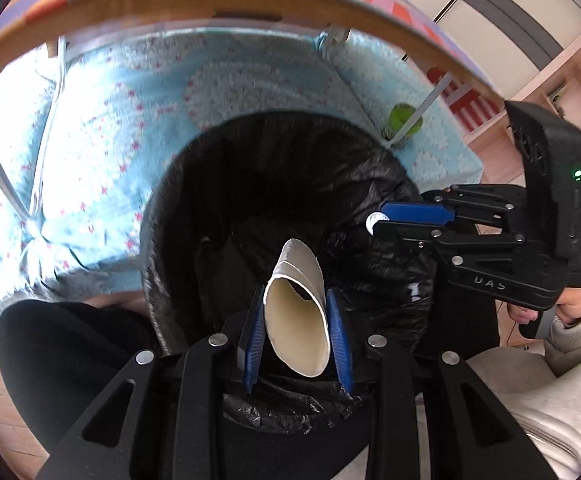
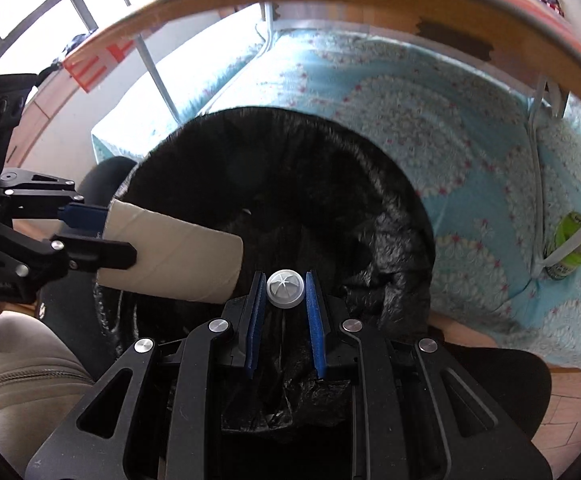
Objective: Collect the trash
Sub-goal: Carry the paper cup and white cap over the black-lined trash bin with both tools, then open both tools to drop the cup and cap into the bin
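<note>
Left hand-held gripper [image 1: 295, 326] clamped on a cardboard tube [image 1: 296, 322], held over the near rim of the black-lined trash bin [image 1: 178, 184]. Right hand-held gripper [image 2: 285, 290] pinches a small white plastic cap [image 2: 285, 289] between its pads, also over the bin mouth. Neither piece released yet, so both drops are pending. Bin interior too dark to tell what's in it. Farther right, a green can [image 2: 572, 246] stands on the blue rug [image 2: 430, 92] by a table leg, probably next.
</note>
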### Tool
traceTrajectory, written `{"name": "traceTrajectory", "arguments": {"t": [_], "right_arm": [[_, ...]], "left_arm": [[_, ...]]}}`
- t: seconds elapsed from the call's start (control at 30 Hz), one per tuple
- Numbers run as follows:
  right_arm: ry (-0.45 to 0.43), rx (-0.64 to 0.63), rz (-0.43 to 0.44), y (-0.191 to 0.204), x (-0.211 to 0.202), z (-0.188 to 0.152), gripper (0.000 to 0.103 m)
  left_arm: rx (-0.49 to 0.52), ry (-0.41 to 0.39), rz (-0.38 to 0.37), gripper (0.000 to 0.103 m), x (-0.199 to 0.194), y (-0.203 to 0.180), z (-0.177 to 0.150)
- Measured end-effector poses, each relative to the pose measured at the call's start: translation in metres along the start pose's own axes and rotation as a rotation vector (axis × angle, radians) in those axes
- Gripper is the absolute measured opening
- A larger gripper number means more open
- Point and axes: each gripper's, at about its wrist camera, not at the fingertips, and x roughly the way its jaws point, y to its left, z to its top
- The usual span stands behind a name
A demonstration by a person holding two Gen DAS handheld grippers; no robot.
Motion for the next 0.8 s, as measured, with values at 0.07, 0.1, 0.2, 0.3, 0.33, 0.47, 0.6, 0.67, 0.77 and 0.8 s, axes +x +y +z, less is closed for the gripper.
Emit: {"name": "traceTrajectory", "arguments": {"t": [0.07,0.1,0.2,0.3,0.33,0.47,0.6,0.67,0.77,0.8], "right_arm": [[0.008,0.003,0.000,-0.001,0.003,-0.001,0.021],[0.010,0.004,-0.001,-0.002,0.005,0.000,0.021],[0.011,0.015,-0.002,-0.003,0.007,-0.001,0.021],[0.006,0.019,0.000,-0.004,0.007,0.000,0.021],[0.006,0.020,-0.001,-0.004,0.007,0.000,0.021],[0.008,0.021,0.001,-0.004,0.007,0.000,0.021],[0.009,0.024,0.003,-0.005,0.005,0.000,0.030],[0.007,0.021,0.004,-0.004,0.004,0.001,0.031],[0.000,0.017,0.004,-0.003,0.001,0.001,0.032],[-0.002,0.017,0.004,-0.003,0.000,0.002,0.033]], "left_arm": [[-0.008,0.013,0.016,0.029,0.006,0.001,-0.002],[-0.015,0.019,0.023,0.029,0.008,0.002,-0.003],[-0.021,0.017,0.022,0.029,0.008,0.004,-0.004],[-0.018,0.005,0.025,0.030,0.008,0.003,-0.003],[-0.015,0.007,0.034,0.030,0.008,0.002,-0.002],[-0.008,0.022,0.038,0.041,0.009,-0.002,-0.001],[0.010,0.000,0.028,0.053,0.002,-0.008,0.001],[0.012,-0.014,0.022,0.053,-0.003,-0.009,0.003],[0.020,-0.043,0.014,0.053,-0.013,-0.011,0.006],[0.022,-0.052,0.015,0.053,-0.016,-0.012,0.007]]}}
